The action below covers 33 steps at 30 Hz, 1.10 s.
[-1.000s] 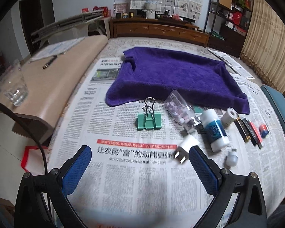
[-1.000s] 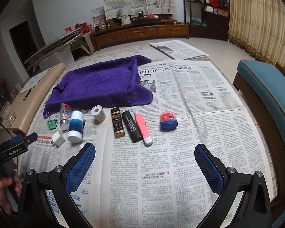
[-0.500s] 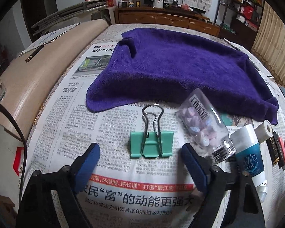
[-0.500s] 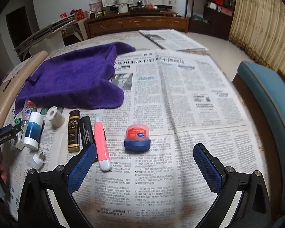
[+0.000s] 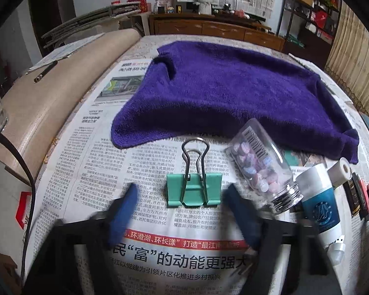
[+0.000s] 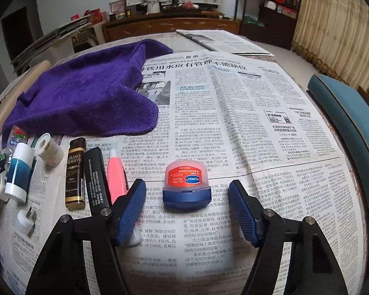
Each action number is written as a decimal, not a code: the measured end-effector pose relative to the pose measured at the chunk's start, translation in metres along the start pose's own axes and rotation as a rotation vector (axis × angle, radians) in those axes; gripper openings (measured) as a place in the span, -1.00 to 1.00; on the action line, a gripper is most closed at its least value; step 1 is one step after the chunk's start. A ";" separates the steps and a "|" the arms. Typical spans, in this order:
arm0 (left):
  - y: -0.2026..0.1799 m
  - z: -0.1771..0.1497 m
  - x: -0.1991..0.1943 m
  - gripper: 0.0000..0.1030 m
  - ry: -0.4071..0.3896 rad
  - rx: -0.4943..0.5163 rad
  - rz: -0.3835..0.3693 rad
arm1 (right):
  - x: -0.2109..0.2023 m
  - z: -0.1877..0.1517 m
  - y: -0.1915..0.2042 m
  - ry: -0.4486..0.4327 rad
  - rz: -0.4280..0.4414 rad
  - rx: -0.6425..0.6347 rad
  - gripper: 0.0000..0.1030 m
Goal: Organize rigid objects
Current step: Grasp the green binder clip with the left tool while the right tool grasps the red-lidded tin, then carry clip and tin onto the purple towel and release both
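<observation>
Alignment is what your next move turns on: each gripper has its target dead ahead, lying between the spread fingers but just beyond the tips. Your left gripper (image 5: 179, 194) faces the green binder clip (image 5: 193, 189), which lies flat on the newspaper (image 5: 86, 152) with its wire handles pointing away from you, toward the purple towel (image 5: 233, 93). Its long axis runs left to right across the gap, so the pads would close on its two short ends. The left fingers are blurred, yet clearly apart and touching nothing.

Your right gripper (image 6: 187, 194) frames the small jar (image 6: 186, 184), a squat round tub, translucent red on top of a dark blue base, its label reading upside down to you. Being round, it has no preferred axis. The fingers are wide apart, not yet on it.

Watch the neighbours, I'd say: the clear pill bottle (image 5: 263, 164) lies just right of the clip, and the pink tube (image 6: 116, 174) sits beside your right gripper's left finger.
</observation>
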State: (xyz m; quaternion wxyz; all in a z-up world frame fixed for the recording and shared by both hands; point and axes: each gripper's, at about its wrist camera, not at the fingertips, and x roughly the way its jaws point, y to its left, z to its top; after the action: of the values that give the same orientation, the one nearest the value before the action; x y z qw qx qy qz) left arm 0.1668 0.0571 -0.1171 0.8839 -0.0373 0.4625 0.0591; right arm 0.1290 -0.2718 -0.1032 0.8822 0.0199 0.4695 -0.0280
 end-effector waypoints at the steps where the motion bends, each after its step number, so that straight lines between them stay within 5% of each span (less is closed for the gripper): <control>1: 0.000 0.000 0.000 -0.23 -0.007 0.002 0.003 | -0.001 0.000 0.001 -0.010 0.000 -0.002 0.13; 3: -0.002 0.000 0.000 -0.23 -0.012 0.016 0.007 | -0.002 0.000 0.005 -0.021 0.013 -0.018 -0.26; 4: -0.001 0.000 0.000 -0.23 -0.013 0.013 0.002 | -0.004 -0.001 0.007 -0.025 0.010 -0.026 -0.29; 19: 0.010 0.009 -0.013 -0.24 -0.013 -0.010 -0.037 | -0.019 0.021 -0.001 -0.041 0.069 0.033 -0.29; 33: 0.018 0.054 -0.048 -0.24 -0.075 -0.014 -0.104 | -0.043 0.073 0.050 -0.110 0.169 0.003 -0.29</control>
State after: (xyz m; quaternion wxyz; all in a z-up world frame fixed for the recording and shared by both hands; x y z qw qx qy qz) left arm 0.1813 0.0778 -0.0468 0.9022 -0.0653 0.4260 0.0177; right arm 0.1683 -0.2248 -0.0263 0.9058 0.0592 0.4171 0.0449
